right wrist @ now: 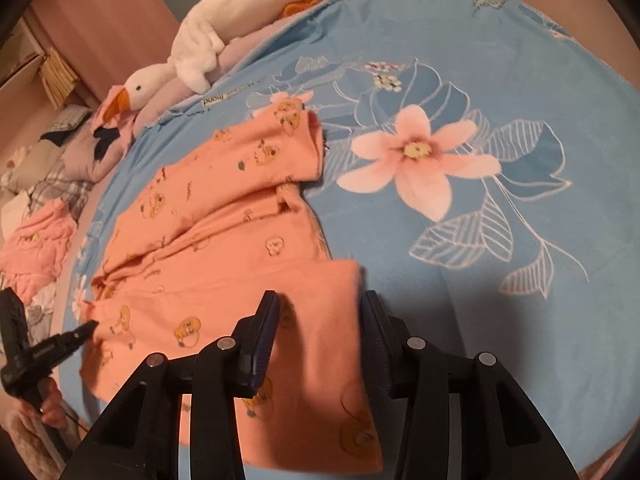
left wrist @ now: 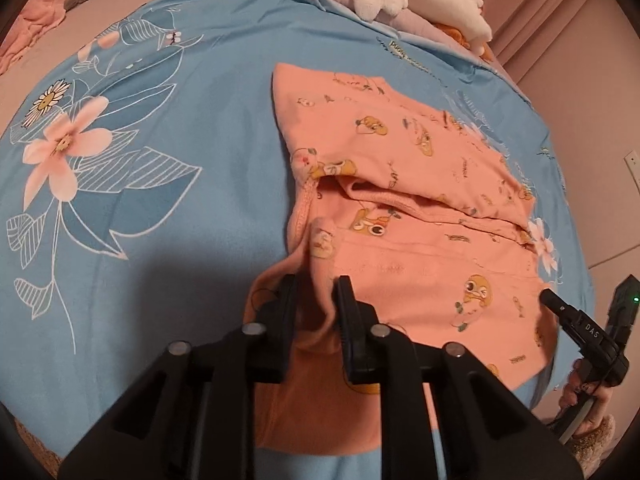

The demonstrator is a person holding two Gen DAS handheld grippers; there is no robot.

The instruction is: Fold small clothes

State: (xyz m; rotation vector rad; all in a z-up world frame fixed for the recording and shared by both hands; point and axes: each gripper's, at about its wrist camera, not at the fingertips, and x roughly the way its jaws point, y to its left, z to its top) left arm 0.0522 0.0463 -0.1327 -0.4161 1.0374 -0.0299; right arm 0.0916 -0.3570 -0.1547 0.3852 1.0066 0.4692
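At the bottom of the left wrist view, a gathered fold of the garment (left wrist: 400, 184) is pinched between the narrowly set fingers of the left gripper (left wrist: 316, 292), so that it is clenched on the cloth. At the bottom of the right wrist view, the right gripper (right wrist: 320, 308) is seen with its fingers spread wide; a folded flap of the garment (right wrist: 224, 240) lies between and beneath them, but whether it is touched by them cannot be told. The orange garment, printed with small cartoon figures, is spread across the middle of both frames on a blue sheet (left wrist: 160, 200) marked with a large pink flower (right wrist: 416, 160). At the lower right edge of the left view and the lower left edge of the right view, the other gripper is partly seen. Farther off, a white plush goose (right wrist: 200, 52) is laid along the upper left of the right view, and crumpled pink cloth (right wrist: 32, 248) is seen at its left edge.
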